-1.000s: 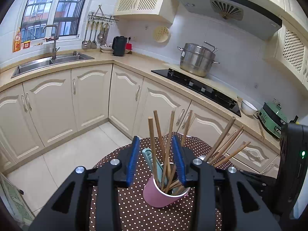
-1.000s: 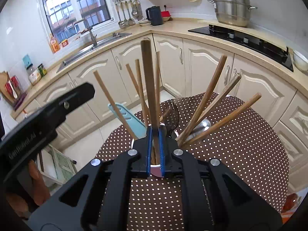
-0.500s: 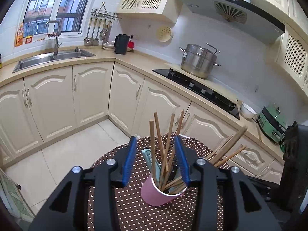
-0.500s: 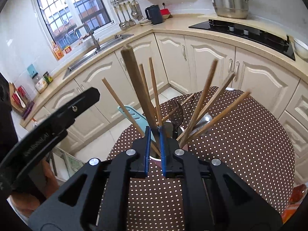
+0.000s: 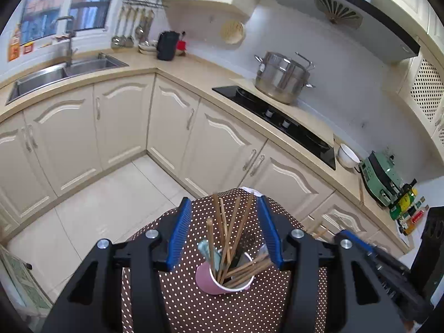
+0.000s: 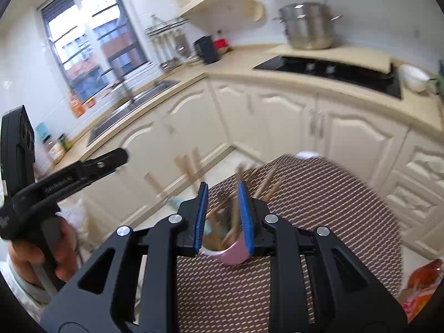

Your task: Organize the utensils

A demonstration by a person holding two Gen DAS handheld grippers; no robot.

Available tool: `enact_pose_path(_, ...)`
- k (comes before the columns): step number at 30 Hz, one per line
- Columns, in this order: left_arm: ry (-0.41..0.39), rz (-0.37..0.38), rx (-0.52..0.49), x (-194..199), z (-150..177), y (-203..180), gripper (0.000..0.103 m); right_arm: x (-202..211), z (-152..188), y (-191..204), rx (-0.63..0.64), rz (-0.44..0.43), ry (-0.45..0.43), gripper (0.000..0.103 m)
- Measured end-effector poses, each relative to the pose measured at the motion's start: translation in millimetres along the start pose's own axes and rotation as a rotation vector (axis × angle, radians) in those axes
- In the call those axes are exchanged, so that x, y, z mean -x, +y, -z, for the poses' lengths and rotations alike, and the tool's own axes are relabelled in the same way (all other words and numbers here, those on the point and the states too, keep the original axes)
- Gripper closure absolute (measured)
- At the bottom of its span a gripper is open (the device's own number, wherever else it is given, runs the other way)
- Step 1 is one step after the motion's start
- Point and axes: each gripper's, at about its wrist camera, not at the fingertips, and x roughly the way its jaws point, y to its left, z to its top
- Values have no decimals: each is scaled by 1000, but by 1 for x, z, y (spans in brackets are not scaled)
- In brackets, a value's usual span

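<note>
A pink cup stands on the round table with the brown dotted cloth. It holds several wooden chopsticks, a light-blue utensil and a dark one. My left gripper hovers above and behind the cup, its jaws opening and pressing on nothing. In the blurred right wrist view the cup sits just beyond my right gripper. Its jaws are opening, and a chopstick stands loose between the blue pads. Each gripper shows at the edge of the other's view.
Cream cabinets and a beige counter curve behind the table, with a sink, a black hob and a steel pot. A green appliance stands at the right. An orange bag lies beside the table. A hand holds the left gripper.
Both grippers rose and drew back from the cup. The right jaws, shut on a chopstick before, spread and let it go. The left jaws widened.
</note>
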Motion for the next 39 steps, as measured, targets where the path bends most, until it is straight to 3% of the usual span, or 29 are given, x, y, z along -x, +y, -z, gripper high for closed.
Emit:
enact_pose_path(3, 99, 35, -46, -31, -36, 4, 50, -7, -23, -6, -8, 69, 0, 74)
enact_pose_path(5, 185, 64, -73, -59, -53, 6, 50, -19, -38, -10, -26, 110, 11, 60)
enact_pose_path(11, 509, 134, -113, -167, -84, 9, 50, -85, -84, -21, -35, 210, 190, 59)
enact_pose_path(15, 665, 165, -128, -229, -81, 8, 50, -138, -95, -40, -102, 195, 371, 59)
enact_pose_path(17, 760, 112, -164, -261, -70, 3, 50, -159, -95, -45, -92, 216, 443, 59)
enact_pose_path(21, 928, 124, -144, -308, -47, 3, 50, -188, -87, -69, -155, 211, 568, 59)
enact_pose_path(23, 971, 143, -107, -320, -46, 4, 50, -192, -86, -72, -164, 228, 583, 59)
enact_pose_path(26, 1048, 160, -136, -332, -45, 2, 50, -196, -83, -73, -181, 209, 601, 59)
enact_pose_path(30, 1058, 145, -147, -339, -45, 8, 50, -208, -78, -79, -179, 209, 632, 59)
enact_pose_path(34, 1132, 152, -85, -363, -30, 15, 51, -228, -72, -82, -192, 188, 676, 59)
enact_pose_path(39, 1198, 168, -111, -380, -3, 6, 50, -241, -63, -90, -188, 175, 751, 59)
